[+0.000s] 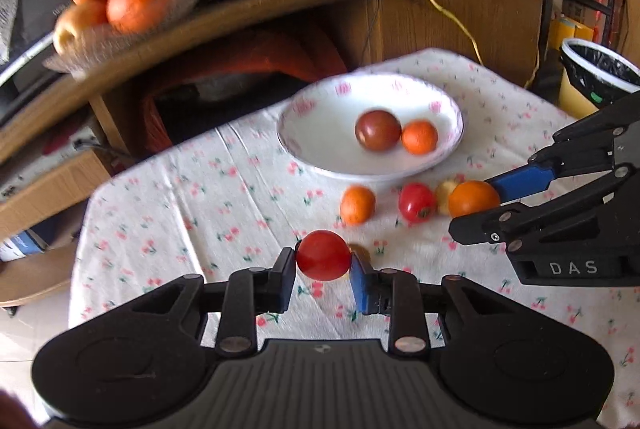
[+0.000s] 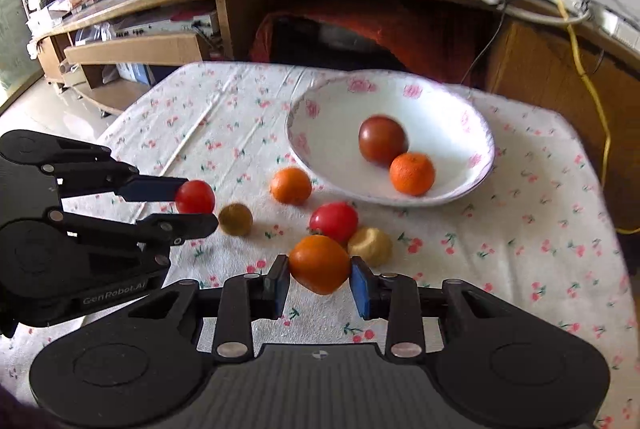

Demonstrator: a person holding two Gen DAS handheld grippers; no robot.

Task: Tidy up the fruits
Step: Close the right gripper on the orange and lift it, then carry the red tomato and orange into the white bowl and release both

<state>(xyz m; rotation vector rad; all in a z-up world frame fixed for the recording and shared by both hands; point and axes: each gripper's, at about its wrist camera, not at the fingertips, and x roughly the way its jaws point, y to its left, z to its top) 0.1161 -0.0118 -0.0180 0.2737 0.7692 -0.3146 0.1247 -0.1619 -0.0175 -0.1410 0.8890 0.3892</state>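
bowl (image 2: 304,145) with dark tomato (image 2: 383,140), mandarin (image 2: 412,173)

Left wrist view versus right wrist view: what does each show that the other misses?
Only the left wrist view shows the lined bin. Only the right wrist view shows the brown fruit clear of any gripper. Both show the bowl holding two fruits, the left gripper shut on the red tomato, and the right gripper shut on the orange tomato.

bright daylight | soft shadows | motion blur throughout | fisheye bending at edges, dark corners
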